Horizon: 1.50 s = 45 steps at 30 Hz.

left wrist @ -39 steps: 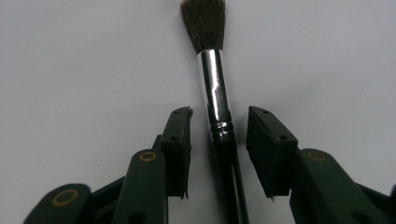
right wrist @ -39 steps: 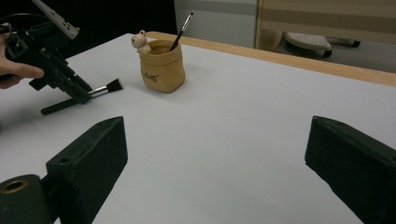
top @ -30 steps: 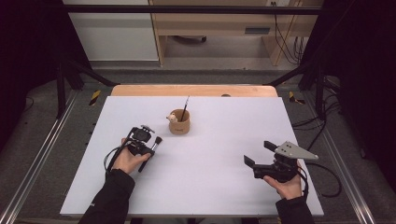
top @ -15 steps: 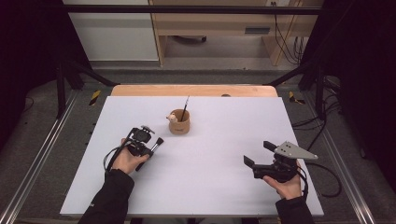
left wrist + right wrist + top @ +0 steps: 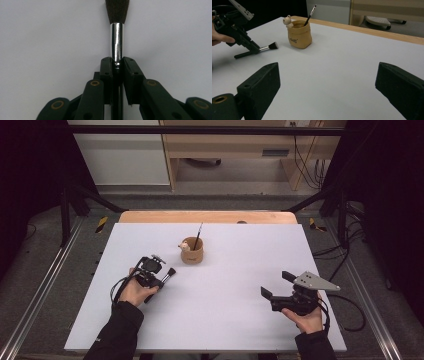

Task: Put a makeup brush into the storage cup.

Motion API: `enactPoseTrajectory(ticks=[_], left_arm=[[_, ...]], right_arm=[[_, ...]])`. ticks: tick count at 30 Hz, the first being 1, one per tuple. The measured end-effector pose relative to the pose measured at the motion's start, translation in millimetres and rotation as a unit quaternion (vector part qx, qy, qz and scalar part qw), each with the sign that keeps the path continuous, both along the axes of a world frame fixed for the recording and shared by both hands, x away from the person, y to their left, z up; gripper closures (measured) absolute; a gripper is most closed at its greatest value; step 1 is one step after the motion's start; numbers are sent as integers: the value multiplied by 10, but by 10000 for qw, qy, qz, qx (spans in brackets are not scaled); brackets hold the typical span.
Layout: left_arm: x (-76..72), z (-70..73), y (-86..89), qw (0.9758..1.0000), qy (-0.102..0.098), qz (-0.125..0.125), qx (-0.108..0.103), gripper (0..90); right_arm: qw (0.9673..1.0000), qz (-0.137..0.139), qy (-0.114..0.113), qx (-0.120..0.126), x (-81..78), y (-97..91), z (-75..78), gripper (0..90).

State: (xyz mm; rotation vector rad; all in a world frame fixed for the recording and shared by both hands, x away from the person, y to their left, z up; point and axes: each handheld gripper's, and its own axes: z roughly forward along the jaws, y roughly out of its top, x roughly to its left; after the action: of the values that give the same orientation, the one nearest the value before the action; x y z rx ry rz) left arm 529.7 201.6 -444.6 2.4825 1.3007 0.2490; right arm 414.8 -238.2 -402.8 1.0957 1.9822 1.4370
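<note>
left gripper (image 5: 161,276): jaws have just been closing and are clamped on the brush (image 5: 116,37) at its metal ferrule.
brush: held low over the white table (image 5: 225,320), bristles pointed toward the holder (image 5: 192,252), near it but apart.
right gripper (image 5: 275,285): jaws spread wide, nothing between them, well apart from the brush.

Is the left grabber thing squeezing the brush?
Touching. In the left gripper view, the left gripper has its jaws closed against both sides of the brush, right where the shiny metal collar meets the black handle, with no gap showing.
</note>
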Motion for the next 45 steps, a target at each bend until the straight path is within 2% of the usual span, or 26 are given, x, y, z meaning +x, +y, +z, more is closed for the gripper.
enactPoseTrajectory(ticks=[6,13,19,22,23,28,30,31,32,37,42,45], left_arm=[[-34,74,30,9999,-75,-111,70,782],[-97,174,69,9997,-189,-136,-15,782],[-188,292,151,9987,-460,-111,-165,782],[-250,357,190,9970,-688,-36,-340,782],[-283,383,213,9959,-789,-24,-432,782],[-382,432,260,9922,-1041,33,-688,782],[-420,452,275,9902,-1158,50,-779,782],[-446,471,285,9884,-1253,73,-853,782],[-457,485,293,9881,-1269,64,-868,782],[-508,527,318,9830,-1494,147,-1056,782],[-551,533,335,9763,-1764,269,-1224,782],[-585,569,350,9708,-1966,321,-1339,782]], right_arm=[[10000,5,0,1,0,3,1,64],[10000,1,-1,3,-1,1,2,64],[10000,-10,-3,10,-3,-1,5,64],[10000,-9,-2,8,-2,-1,4,64],[10000,-13,-2,8,-2,-1,4,64],[10000,-13,-9,18,-2,-10,5,65],[10000,-25,-3,18,-2,-8,4,64],[10000,-24,-8,11,-1,-8,3,65],[10000,-23,-3,7,-3,-7,4,64],[10000,-28,-6,5,-4,-9,4,64],[10000,-33,-21,11,-3,-15,6,63],[10000,-37,-40,6,-7,-20,9,63]])
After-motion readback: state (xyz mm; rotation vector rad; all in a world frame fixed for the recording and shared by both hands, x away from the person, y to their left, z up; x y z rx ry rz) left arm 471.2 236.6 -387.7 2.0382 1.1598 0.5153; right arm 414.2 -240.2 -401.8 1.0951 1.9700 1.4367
